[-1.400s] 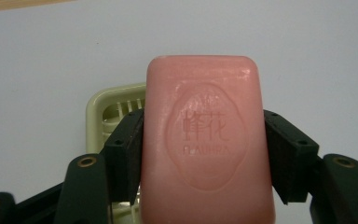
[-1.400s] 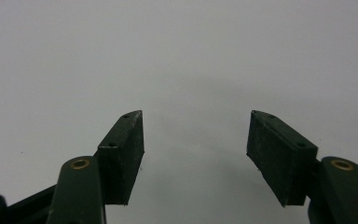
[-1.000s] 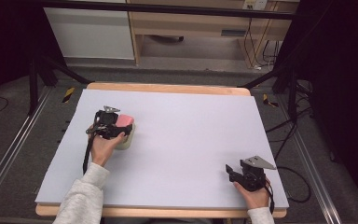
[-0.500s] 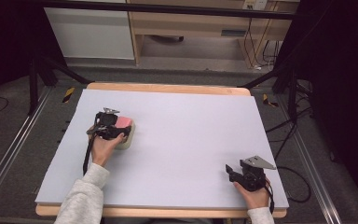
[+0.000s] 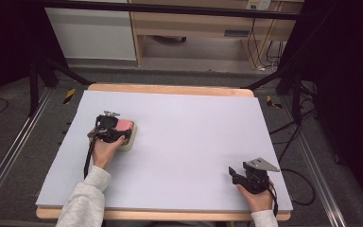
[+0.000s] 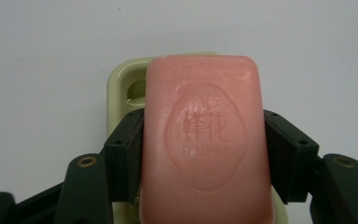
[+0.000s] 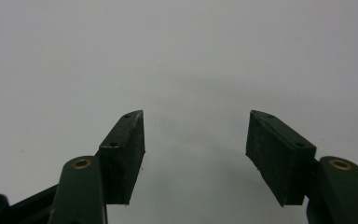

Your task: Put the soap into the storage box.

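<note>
- Nearest the person, the right gripper [image 5: 238, 175] rests at the near right corner of the table [image 5: 194, 142], well apart from the work. In the right gripper view its jaws stand apart with a clear gap and nothing between them, only bare white surface ahead.
- Farther in, on the left half of the table, the left gripper [image 5: 115, 133] is held over a pale green soap dish [image 6: 121, 88]. Its jaws are clamped on the two long sides of a pink soap bar [image 6: 207, 140], the pads pressing against it.
- In the left gripper view the soap bar lies over the soap dish, covering most of it; the dish's rim and one recess show past the bar's far left corner. Whether the bar sits in the dish or hangs just above it I cannot tell.
- The step in hand looks like handling the bar at the dish, either setting it in or lifting it out.
- The next move likely calls for a firm grip and a level bar, since soap may slide between the pads.
</note>
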Available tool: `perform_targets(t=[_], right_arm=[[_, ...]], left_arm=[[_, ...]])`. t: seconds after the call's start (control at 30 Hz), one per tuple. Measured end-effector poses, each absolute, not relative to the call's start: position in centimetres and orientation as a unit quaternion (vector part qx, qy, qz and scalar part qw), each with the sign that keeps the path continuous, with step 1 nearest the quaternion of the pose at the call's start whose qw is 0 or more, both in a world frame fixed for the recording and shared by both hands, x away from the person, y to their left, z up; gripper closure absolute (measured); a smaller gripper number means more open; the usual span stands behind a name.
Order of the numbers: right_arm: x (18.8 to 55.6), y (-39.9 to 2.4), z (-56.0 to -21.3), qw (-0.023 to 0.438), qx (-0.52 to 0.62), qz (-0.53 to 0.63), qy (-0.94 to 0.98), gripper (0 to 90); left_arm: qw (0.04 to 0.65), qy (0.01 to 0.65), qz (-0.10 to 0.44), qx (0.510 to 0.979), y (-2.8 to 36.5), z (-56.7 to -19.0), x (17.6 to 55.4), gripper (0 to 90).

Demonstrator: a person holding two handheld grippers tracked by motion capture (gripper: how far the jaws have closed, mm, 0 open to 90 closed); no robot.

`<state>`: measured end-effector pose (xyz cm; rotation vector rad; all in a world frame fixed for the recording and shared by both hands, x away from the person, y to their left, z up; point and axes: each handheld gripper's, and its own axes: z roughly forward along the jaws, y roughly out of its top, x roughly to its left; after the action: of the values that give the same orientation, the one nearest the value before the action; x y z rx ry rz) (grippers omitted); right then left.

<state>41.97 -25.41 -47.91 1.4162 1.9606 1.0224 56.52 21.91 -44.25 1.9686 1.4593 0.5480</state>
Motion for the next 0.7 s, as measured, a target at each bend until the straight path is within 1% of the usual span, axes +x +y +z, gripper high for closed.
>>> perform_targets(t=[0.7], right_arm=[[41.97,-25.38,-47.92,0.255,0.521,0.376,0.723,37.2]], left_arm=[[0.303,0.560,0.207,0.743,22.10,-45.21,56.71,37.2]])
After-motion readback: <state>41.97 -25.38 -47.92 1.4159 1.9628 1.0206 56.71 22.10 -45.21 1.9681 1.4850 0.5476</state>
